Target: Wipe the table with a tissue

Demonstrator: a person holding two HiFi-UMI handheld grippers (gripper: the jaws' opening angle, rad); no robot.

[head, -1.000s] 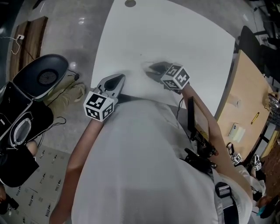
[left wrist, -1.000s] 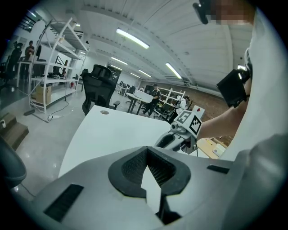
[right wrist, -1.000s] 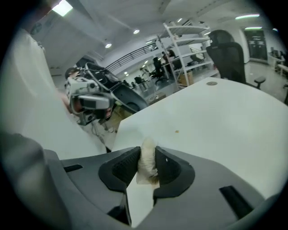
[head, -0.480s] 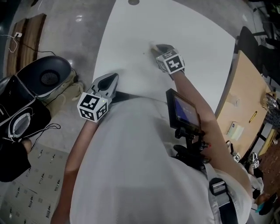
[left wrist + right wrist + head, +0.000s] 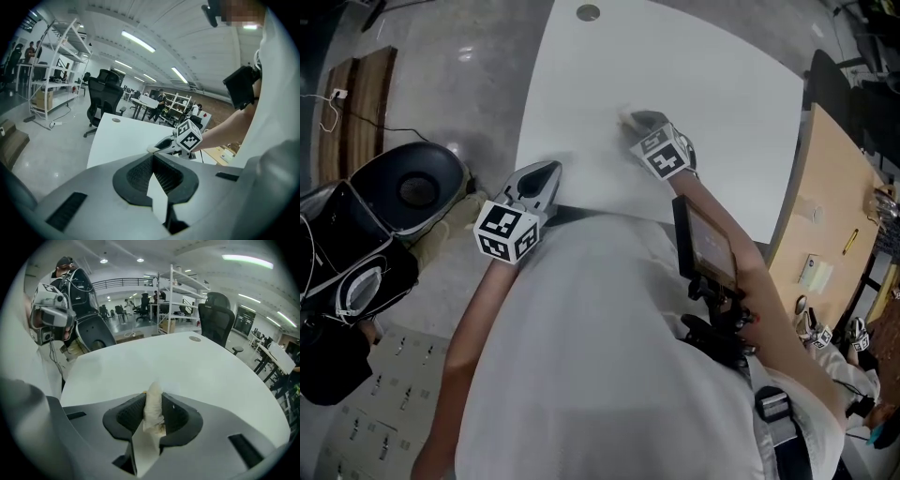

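Snugly between right gripper (image 5: pixel 153 395) fingers (image 5: pixel 130 415), tissue (image 5: pixel 153 409).

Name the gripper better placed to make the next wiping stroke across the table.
Right. The right gripper is clamped on the tissue and sits out over the table. The left gripper is shut on nothing, back at the table's near edge.

No legible text, labels or numbers anywhere
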